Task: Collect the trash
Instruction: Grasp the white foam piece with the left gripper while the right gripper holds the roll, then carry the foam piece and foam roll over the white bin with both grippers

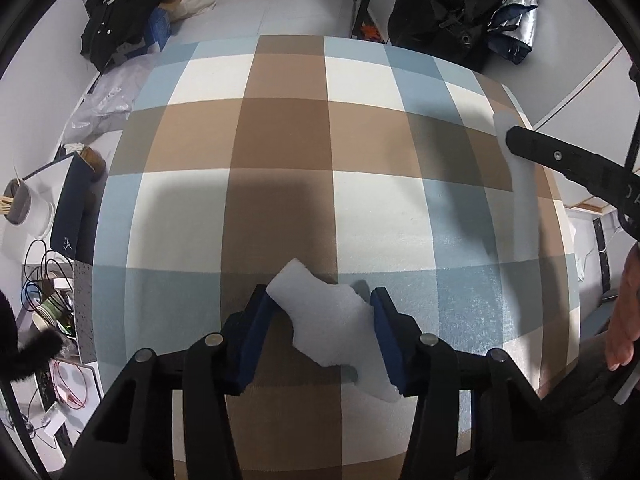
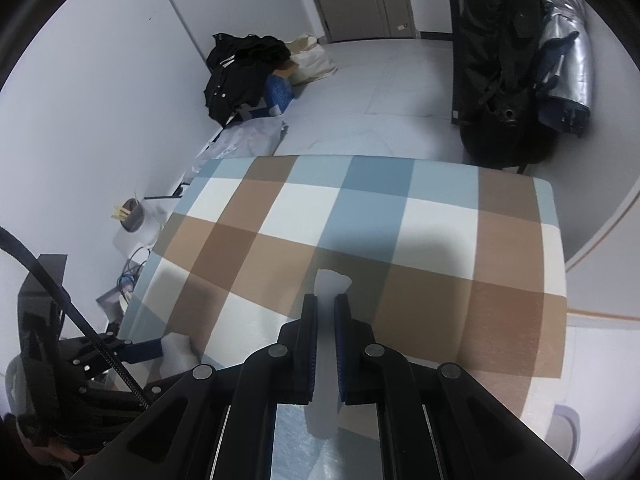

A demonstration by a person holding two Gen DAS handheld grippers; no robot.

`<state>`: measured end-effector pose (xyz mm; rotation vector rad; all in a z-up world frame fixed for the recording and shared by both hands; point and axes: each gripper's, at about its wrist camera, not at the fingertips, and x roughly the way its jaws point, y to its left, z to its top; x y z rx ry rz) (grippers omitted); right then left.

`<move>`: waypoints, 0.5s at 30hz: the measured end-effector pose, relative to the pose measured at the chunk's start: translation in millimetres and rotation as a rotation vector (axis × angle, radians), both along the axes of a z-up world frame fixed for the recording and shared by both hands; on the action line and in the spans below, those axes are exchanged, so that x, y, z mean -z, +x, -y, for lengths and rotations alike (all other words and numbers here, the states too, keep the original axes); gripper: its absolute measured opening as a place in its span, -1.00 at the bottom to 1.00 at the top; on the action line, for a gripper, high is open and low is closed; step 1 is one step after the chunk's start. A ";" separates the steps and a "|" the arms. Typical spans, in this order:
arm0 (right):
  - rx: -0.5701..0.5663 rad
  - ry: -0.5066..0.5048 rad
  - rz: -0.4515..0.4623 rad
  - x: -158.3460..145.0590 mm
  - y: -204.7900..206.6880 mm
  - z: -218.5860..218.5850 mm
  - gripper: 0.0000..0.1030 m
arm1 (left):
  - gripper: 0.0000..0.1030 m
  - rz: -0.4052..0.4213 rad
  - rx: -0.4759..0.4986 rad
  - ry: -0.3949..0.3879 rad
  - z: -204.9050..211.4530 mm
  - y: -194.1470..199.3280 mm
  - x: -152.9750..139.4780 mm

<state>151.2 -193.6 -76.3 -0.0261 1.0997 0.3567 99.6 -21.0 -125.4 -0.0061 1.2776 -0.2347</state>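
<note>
Left gripper (image 1: 326,320) points steeply down over the checked cloth (image 1: 280,140). Jaws part open, straddling a ragged white foam scrap (image 1: 332,320) lying flat on the cloth. Left pad touches or nearly touches the scrap's upper edge; right pad sits just at its other edge. Cannot tell whether the pads press yet; reads as not gripped.

Right gripper (image 2: 326,308) at 3 o'clock of the left one, lifted off the cloth. Jaws nearly shut, pinching a thin white foam strip (image 2: 329,280) that stands up between the pads and hangs down behind them. Held firmly, by the look.

Step in hand, as judged: second piece of trash being picked up while the first stays clamped. Next move calls for closing the left jaws squarely on the scrap, which is soft and thin, so it may fold or slip, then lifting both pieces toward wherever trash goes. No bin shows in either view.

Around: paper cup with sticks (image 1: 18,200) and tangled cables (image 1: 44,268) at 9 o'clock, dark clothing pile (image 1: 124,8) at 11, black bag (image 1: 452,8) at 1. Nothing lies between jaws and scrap.
</note>
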 end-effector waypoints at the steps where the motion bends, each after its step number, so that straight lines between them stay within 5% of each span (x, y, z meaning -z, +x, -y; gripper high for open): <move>1: 0.003 0.001 0.002 -0.9 -0.4 1.6 -0.86 | -0.13 0.001 -0.001 -0.002 -0.8 0.4 0.0; 15: 0.046 0.041 0.037 -19.0 -12.4 29.0 -0.86 | -0.15 0.036 -0.006 -0.018 11.2 0.8 -6.2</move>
